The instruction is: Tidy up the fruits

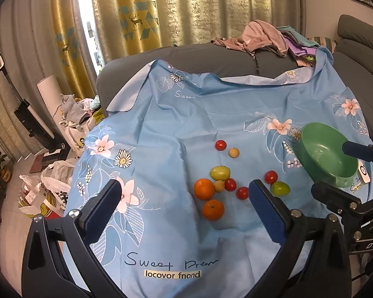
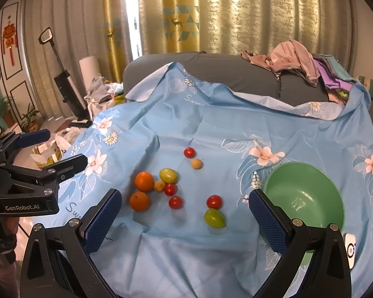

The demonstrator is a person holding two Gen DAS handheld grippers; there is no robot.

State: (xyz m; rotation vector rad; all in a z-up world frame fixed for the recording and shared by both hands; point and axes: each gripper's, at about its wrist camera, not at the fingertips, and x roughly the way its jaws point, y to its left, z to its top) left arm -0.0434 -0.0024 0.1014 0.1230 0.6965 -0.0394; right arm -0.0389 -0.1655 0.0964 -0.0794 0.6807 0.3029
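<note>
Right wrist view gives us the fruit scattered on a blue floral cloth: two oranges touching one another at the left of the cluster, a small yellowish fruit just beside them, a green tomato behind it, and cherry tomatoes close by. Another red tomato sits against a second green tomato nearer the bowl, and a red tomato with a tan fruit lies farther back. We see a green bowl to the right of the fruit, holding nothing, with a small white device just beside it. Our right gripper hangs above the cloth with its fingers spread wide, gripping nothing. Our left gripper hovers over the oranges, its fingers likewise parted and holding nothing. The cloth covers a grey sofa, where a heap of clothes lies at the back right, before gold curtains.
</note>
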